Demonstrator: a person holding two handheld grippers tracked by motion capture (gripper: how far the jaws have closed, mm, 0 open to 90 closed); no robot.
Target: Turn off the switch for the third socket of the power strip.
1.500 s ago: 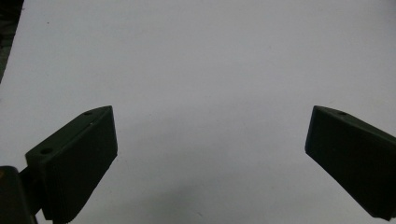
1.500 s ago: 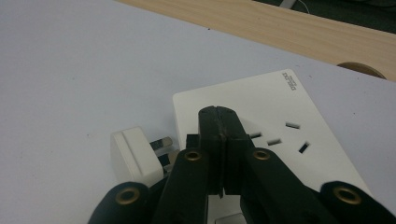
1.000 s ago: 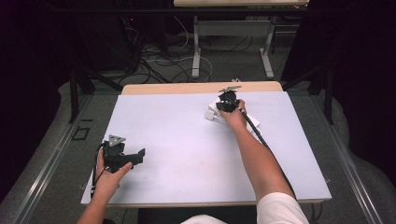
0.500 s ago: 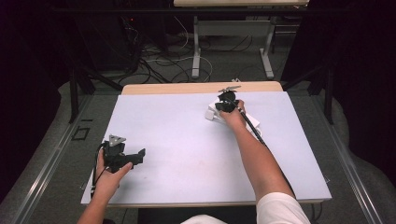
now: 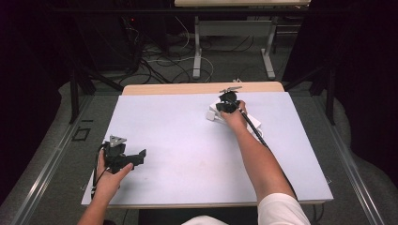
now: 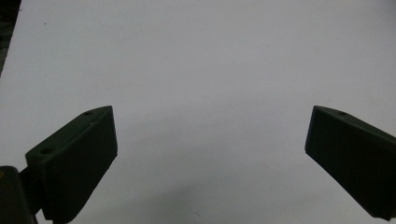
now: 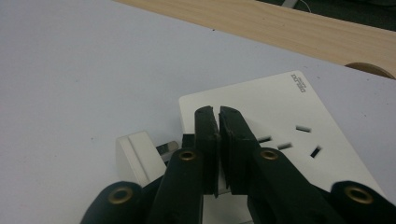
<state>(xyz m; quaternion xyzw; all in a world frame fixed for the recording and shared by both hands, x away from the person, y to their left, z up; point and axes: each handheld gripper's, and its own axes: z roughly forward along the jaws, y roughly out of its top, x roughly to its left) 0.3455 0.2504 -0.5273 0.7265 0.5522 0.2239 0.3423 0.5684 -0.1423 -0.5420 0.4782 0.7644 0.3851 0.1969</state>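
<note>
A white power strip [image 7: 280, 116] with several socket slots lies flat on the white table top, toward the back right. A small white plug [image 7: 135, 156] with a metal prong lies on its side against the strip's near left edge. My right gripper [image 7: 218, 114] hovers just over the strip's corner, jaws pressed together with nothing visible between them. In the high view the right gripper [image 5: 228, 104] sits above the strip [image 5: 214, 112]. My left gripper [image 5: 140, 155] rests near the front left, and its jaws [image 6: 210, 140] stand wide open over bare table.
The white table top [image 5: 187, 140] ends in a wooden strip [image 5: 187, 88] at the back. A black cable [image 5: 256, 133] trails along the right forearm. Behind the table on the floor are cables and table legs [image 5: 197, 51].
</note>
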